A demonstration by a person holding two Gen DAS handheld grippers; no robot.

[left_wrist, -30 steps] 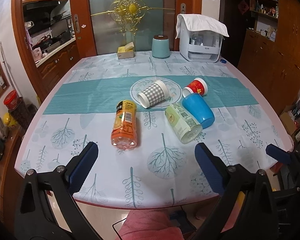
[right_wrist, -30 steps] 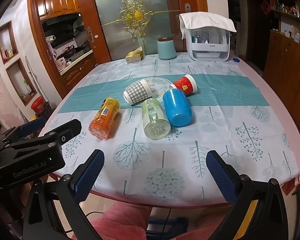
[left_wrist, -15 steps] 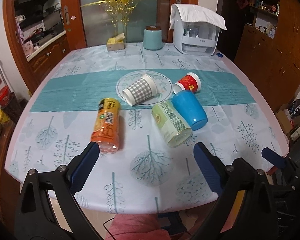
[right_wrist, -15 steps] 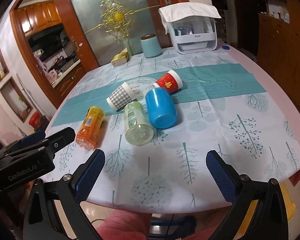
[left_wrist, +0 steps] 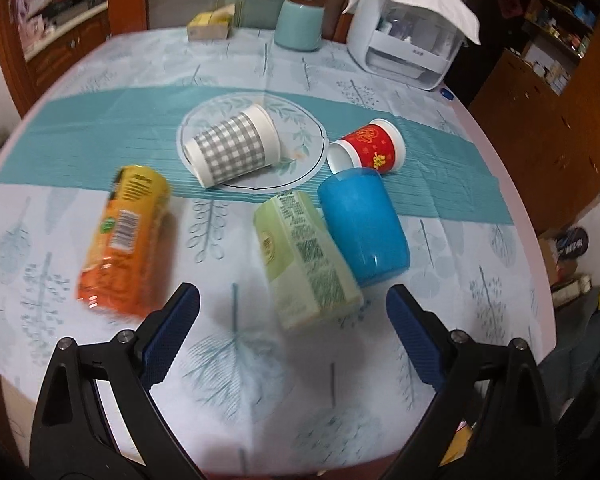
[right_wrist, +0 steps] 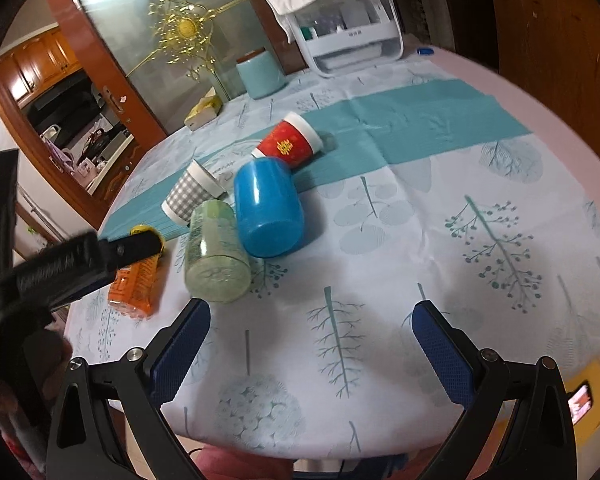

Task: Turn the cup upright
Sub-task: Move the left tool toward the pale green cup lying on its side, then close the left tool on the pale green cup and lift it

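Note:
Several cups lie on their sides on the table. A blue cup (left_wrist: 360,226) (right_wrist: 267,208) lies mid-table beside a green cup (left_wrist: 304,256) (right_wrist: 216,256). A grey checked cup (left_wrist: 234,146) (right_wrist: 192,196) and a red cup (left_wrist: 370,146) (right_wrist: 288,145) lie behind them. An orange cup (left_wrist: 128,238) (right_wrist: 138,282) lies to the left. My left gripper (left_wrist: 292,338) is open and empty, just in front of the green cup. My right gripper (right_wrist: 310,346) is open and empty over the table's front part. The left gripper's body (right_wrist: 60,268) shows at the left of the right wrist view.
A white appliance with a cloth on it (left_wrist: 410,36) (right_wrist: 348,32), a teal canister (left_wrist: 300,24) (right_wrist: 260,72) and a yellow box (left_wrist: 212,26) (right_wrist: 204,110) stand at the table's far edge. Wooden cabinets (left_wrist: 548,92) stand to the right.
Both grippers have moved forward over the table toward the cups. The left one has come close to the green and orange cups. The cups have not moved.

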